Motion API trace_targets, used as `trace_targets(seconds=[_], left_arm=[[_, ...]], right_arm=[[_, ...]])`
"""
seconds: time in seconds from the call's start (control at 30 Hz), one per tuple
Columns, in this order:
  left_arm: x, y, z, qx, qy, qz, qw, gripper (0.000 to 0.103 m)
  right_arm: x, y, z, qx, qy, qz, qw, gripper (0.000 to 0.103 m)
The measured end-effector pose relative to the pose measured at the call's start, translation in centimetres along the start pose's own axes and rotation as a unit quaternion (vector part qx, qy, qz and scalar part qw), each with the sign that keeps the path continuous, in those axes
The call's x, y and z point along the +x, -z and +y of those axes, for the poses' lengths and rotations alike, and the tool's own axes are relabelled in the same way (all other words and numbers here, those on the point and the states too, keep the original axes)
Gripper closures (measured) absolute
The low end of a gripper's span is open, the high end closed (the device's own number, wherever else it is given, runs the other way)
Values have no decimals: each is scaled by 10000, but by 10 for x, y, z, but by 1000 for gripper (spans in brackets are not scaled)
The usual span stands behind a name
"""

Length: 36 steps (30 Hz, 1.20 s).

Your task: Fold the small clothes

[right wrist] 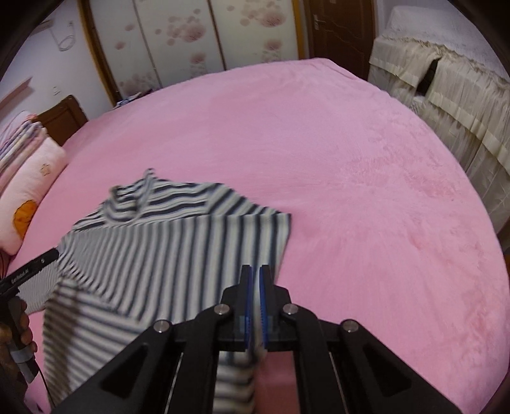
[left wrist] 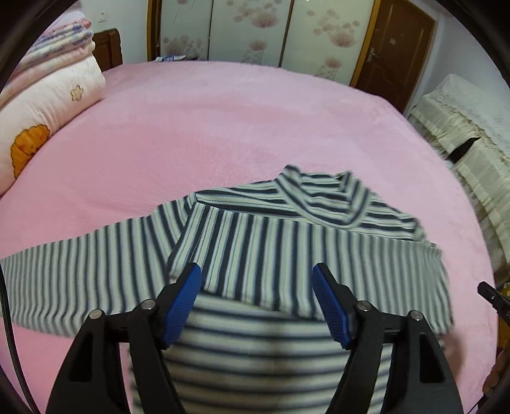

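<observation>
Covering nearly everything ahead of both claws, a wide bed (left wrist: 242,127) wears a fuzzy pink cover. Against the wall beyond it stand wardrobe doors (left wrist: 248,28) printed with pale pink blossoms, and a brown wooden door (left wrist: 395,54) sits to the right of them. Off to the right of the right claw, a piece of furniture is draped in a cream cloth (right wrist: 446,95). Far to the left of the left claw, a pink pillow (left wrist: 41,117) with an orange cartoon patch lies under folded bedding.

A small striped top (left wrist: 287,242), navy and white, lies on the bed cover directly beneath and ahead of the left claw, its collar at the far end and one sleeve folded across the body.

The left claw (left wrist: 256,280) hovers over the top with its blue-padded fingers spread wide, gripping nothing. The right claw (right wrist: 255,280) has its fingers pressed nearly together, pinching a strip of the striped fabric at the top's right edge.
</observation>
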<state>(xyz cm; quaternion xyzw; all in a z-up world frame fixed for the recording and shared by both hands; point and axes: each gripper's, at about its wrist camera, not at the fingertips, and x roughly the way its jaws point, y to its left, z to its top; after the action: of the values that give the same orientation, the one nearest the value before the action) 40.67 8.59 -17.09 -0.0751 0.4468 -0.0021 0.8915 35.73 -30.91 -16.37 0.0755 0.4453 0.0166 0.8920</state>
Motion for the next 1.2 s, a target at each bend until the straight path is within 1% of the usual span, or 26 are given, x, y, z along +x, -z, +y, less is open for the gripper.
trace_targets(seconds=[0.1,0.23,0.37,0.4,0.43,0.47,0.53,0.6,0.77,0.83,0.93,1.03,1.13,1.2], left_arm=[[-41,9,-4,41,83,-161,9998,22],[-102,23,-6,138,160,-367,9991,13],[-146,40,-3,166,245,-529,9982,9],[-158,45,-2,172,261,-556,9980,7],[-165,49,1,192,262,-573,9978,2],[-171,54,2,222,244,-588,9977,1],[-188,63,5,291,201,-660,9972,1],[-207,74,11,345,174,-715,9967,1],[-240,91,34,261,228,-762,9965,1],[-250,95,46,204,226,-761,9966,1],[-262,98,70,55,222,-662,9975,1],[-269,101,95,-94,155,-583,9981,1],[-273,102,123,-205,36,-537,9983,1],[-277,102,149,-376,-126,-597,9974,1]], right_arm=[[-31,7,13,-158,-60,-104,9998,97],[-73,19,31,-322,-199,-258,9989,97],[-106,35,48,-450,-329,-346,9978,97],[-113,39,53,-493,-355,-361,9975,96],[-121,44,59,-549,-381,-382,9970,95],[-127,47,64,-586,-405,-403,9966,94],[-140,56,75,-672,-463,-444,9957,86],[-150,62,85,-763,-488,-504,9946,83],[-170,75,119,-995,-673,-582,9911,76],[-176,79,135,-1086,-753,-597,9894,71],[-182,83,163,-1306,-874,-649,9854,67],[-188,85,193,-1503,-990,-723,9810,60],[-193,87,228,-1693,-1156,-801,9755,59],[-194,87,248,-1795,-1254,-851,9720,58]])
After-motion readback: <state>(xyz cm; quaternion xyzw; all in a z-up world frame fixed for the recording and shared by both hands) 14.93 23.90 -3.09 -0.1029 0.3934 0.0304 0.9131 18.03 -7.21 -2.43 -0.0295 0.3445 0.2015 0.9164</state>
